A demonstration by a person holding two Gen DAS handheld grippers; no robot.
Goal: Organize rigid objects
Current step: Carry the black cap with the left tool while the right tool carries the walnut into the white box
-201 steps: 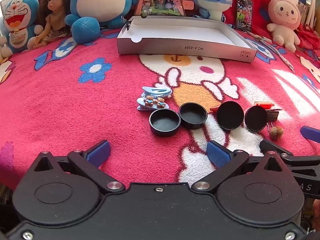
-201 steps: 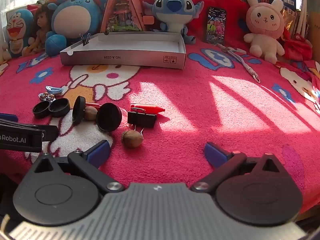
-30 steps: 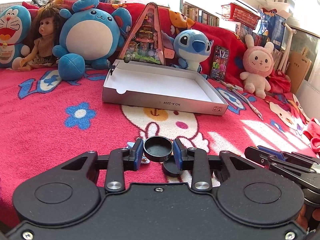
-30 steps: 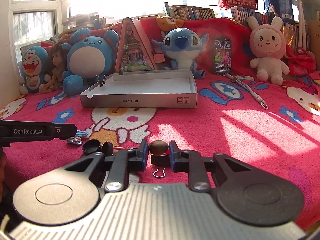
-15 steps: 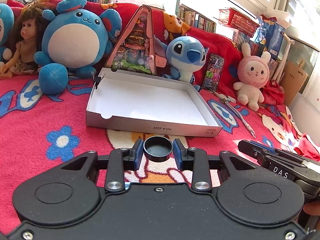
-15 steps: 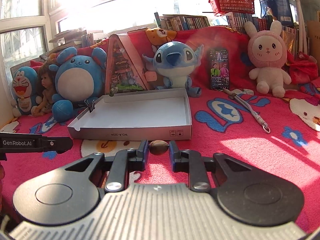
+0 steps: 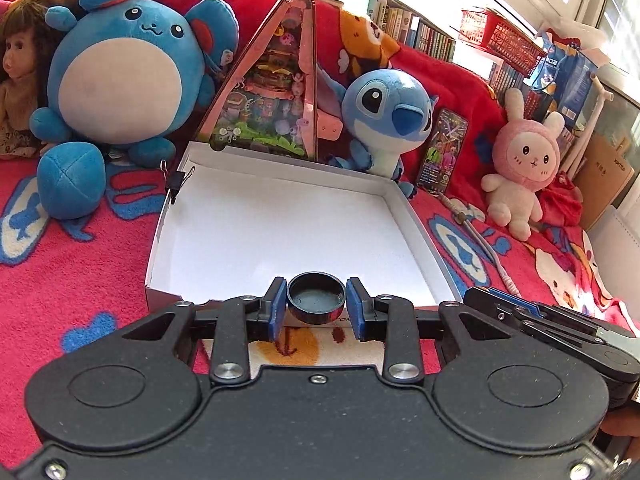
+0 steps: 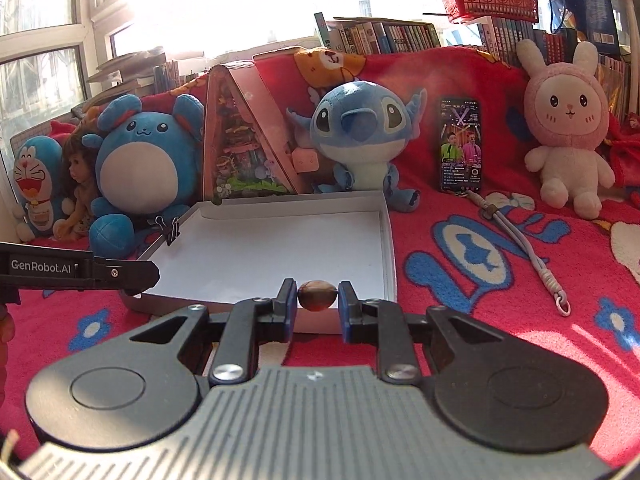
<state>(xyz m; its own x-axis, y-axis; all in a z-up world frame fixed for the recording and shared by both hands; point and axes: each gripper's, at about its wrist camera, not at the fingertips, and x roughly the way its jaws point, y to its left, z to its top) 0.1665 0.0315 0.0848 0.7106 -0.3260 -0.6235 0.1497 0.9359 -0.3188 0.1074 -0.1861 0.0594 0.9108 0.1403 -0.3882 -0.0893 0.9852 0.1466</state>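
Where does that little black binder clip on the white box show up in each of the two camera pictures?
Left wrist view: the binder clip sits at upper left, on the box's far left corner.
Right wrist view: it is left of centre, on that same corner.
Shared landmark: the white box, with the blue Stitch plush behind it.

The right gripper point(image 8: 318, 305) pinches a brown nut point(image 8: 317, 295) between its blue pads, at the near edge of the white box point(image 8: 387, 240). The left gripper point(image 8: 136, 276) reaches over the box's near left corner, where a binder clip point(image 8: 171, 229) grips the left wall.
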